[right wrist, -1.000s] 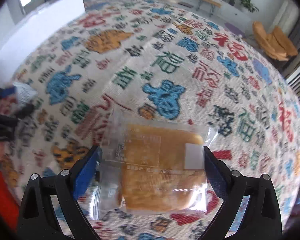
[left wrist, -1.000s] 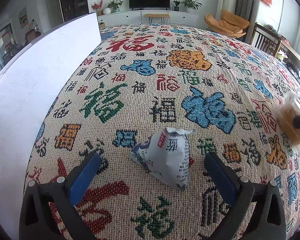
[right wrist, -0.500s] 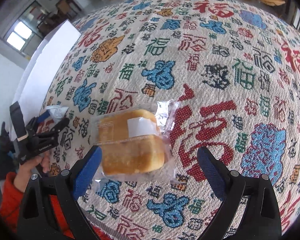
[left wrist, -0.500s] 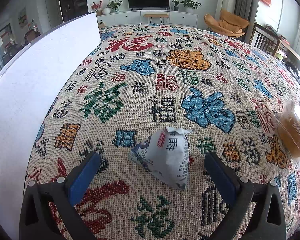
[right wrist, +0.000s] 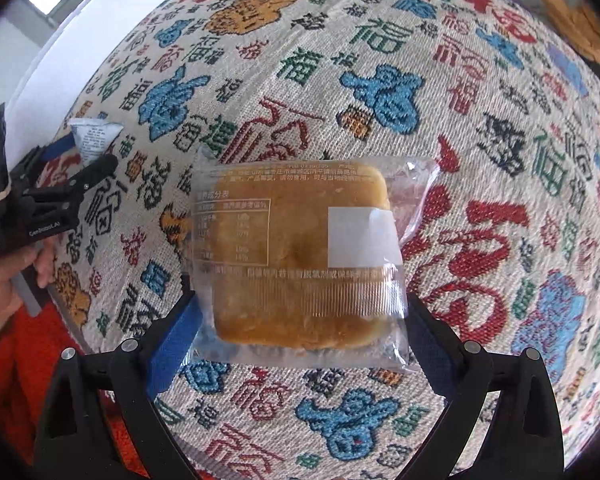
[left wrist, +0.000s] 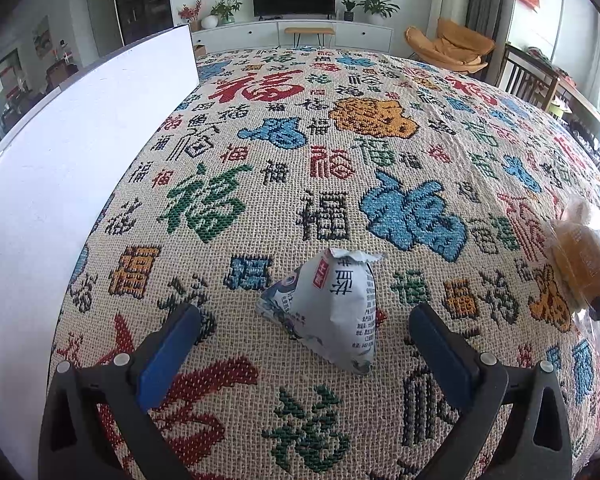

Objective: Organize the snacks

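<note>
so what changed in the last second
The right gripper pulled back from the wrapped pastry half a second ago, leaving it on the patterned cloth. It has since closed in again, so the packet now fills the gap between its wide-open jaws. No clear grip yet. The left gripper and the white triangular packet stayed put.

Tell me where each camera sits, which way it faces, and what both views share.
Left wrist: on the left gripper, low over the tablecloth, facing the white pouch and a far TV; only its own fingers show.
Right wrist: on the right gripper, looking down at the wrapped cake; hand visible.
Shared: pouch, cake, tablecloth.
</note>
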### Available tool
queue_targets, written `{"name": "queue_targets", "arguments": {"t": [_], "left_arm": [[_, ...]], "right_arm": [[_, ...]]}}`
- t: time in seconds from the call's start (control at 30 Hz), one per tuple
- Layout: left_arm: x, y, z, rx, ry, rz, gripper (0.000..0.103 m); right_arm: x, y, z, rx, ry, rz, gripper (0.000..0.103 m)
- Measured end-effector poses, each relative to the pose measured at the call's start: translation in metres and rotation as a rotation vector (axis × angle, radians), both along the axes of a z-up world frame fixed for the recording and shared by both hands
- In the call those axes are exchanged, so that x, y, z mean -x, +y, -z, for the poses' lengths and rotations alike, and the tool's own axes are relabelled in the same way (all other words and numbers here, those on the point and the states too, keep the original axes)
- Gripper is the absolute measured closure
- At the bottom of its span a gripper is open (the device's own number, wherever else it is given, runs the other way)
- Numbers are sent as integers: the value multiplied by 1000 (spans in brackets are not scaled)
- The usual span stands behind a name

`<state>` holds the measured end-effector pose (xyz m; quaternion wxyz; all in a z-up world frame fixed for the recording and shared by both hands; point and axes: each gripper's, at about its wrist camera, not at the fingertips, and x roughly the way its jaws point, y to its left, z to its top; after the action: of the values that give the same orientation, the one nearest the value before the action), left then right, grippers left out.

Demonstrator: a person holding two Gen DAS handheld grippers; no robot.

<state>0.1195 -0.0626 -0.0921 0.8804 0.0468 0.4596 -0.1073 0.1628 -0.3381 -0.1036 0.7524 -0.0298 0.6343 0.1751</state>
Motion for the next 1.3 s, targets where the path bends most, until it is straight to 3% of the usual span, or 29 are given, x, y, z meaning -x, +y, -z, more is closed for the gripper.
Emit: {"name": "queue_targets", "arguments": {"t": [0.13, 0.2, 0.47, 0.63, 0.67, 0.7, 0.73, 0.77, 0.83, 0.97, 1.13, 1.3], "left_arm": [[1, 4, -2, 27, 2, 15, 1], [2, 9, -6, 68, -15, 18, 4], [0, 29, -13, 211, -13, -8, 8], [2, 18, -14, 166, -25, 16, 8], [3, 15, -14, 145, -32, 22, 10], [4, 12, -14, 126, -39, 30, 21], [4, 9, -14, 112, -38, 38, 46], [2, 7, -12, 106, -26, 48, 62], [3, 9, -14, 114, -32, 51, 67], [11, 21, -30, 177, -52, 33, 68], [21, 40, -51, 287, -53, 12, 68], [38, 61, -76, 360, -73, -17, 68]], "right_arm": [[7, -15, -14, -25, -96, 92, 10], [15, -17, -21, -29, -133, 93, 21], [31, -22, -25, -39, -139, 105, 18], [33, -7, -33, 54, -163, 97, 17], [33, -4, -35, 75, -174, 89, 17], [35, -1, -38, 88, -182, 77, 17], [36, 1, -39, 94, -184, 67, 17], [36, 3, -38, 96, -181, 57, 17], [35, 5, -30, 108, -168, 32, 18], [35, -4, -34, 53, -163, 57, 31], [40, -8, -53, -22, -182, 79, 31], [38, -4, -78, -168, -206, 121, 31]]}}
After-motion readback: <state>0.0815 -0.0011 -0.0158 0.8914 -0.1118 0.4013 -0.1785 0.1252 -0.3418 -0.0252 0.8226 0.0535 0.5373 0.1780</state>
